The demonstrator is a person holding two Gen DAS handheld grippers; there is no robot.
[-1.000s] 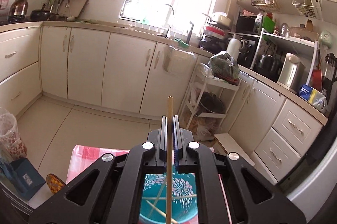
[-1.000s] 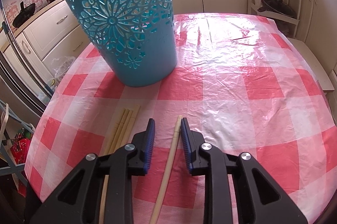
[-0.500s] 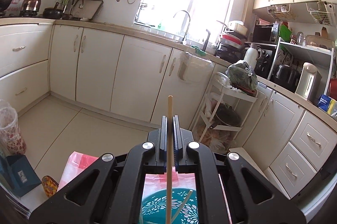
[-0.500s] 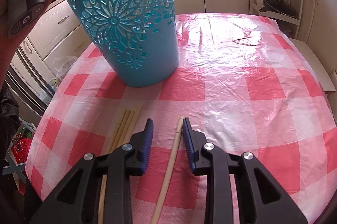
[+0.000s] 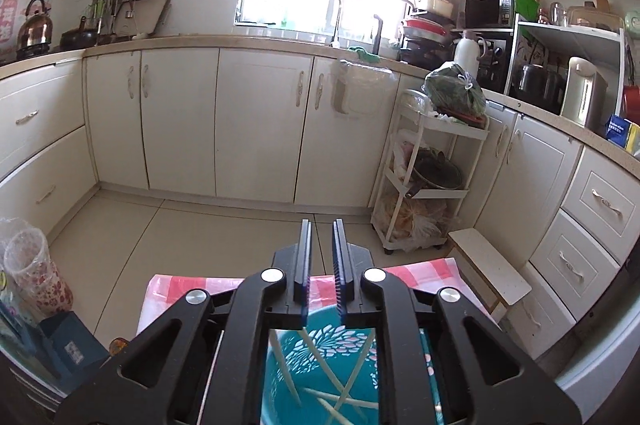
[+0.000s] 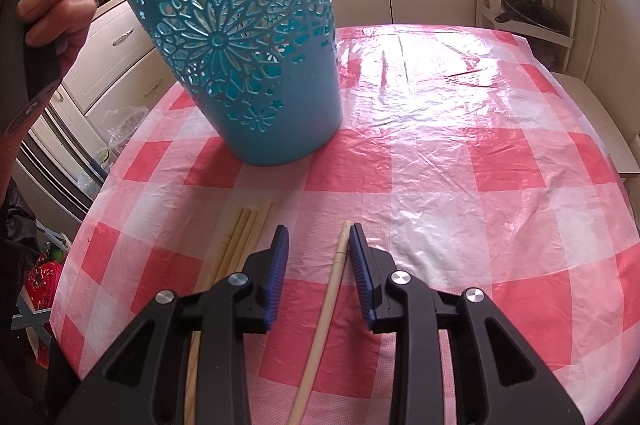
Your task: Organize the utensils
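Straddling a slim wooden chopstick (image 6: 334, 289), parted right hand-held gripper (image 6: 316, 239); left hand-held gripper (image 5: 320, 249) parted, empty.

basket (image 5: 320, 377) mostly hidden, chopstick (image 6: 324, 321) end cropped

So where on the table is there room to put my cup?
The checked tablecloth is bare to the right of the blue basket, out to the far and right edges. It is crowded on the left: a chopstick bundle, and one chopstick between the right gripper jaws.

Chopsticks (image 6: 326, 321) flat beside teal basket (image 6: 248, 45)
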